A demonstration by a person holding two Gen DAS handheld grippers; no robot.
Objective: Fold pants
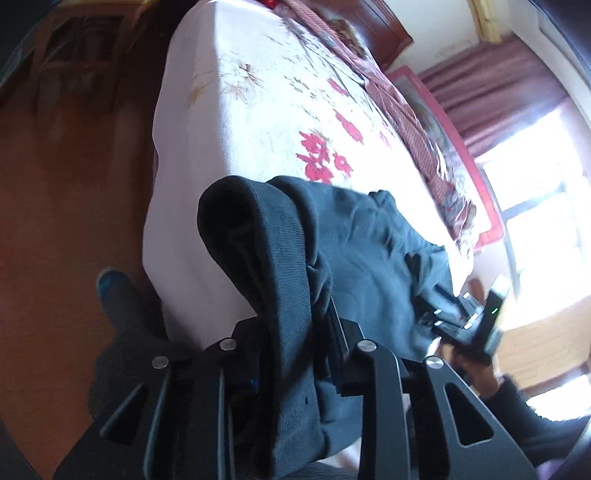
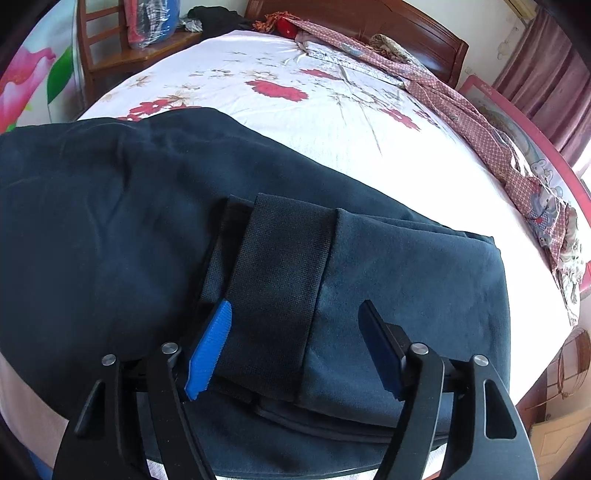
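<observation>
A home bedroom: a bed point(image 2: 332, 122) with a flowered sheet, a wooden headboard point(image 2: 369, 26) at its far end, curtains point(image 2: 546, 70) beside it.

hidden: left gripper point(image 1: 291, 332) fingers, buried in the pants point(image 1: 369, 240) cuff fold | cut off: pants beyond the left edge, right wrist view; bed point(image 2: 332, 122) foot corners | blurred: right gripper point(image 1: 465, 321) beside the pants, left wrist view | unclear: bundle on the chair point(image 2: 110, 40) behind the bed
</observation>
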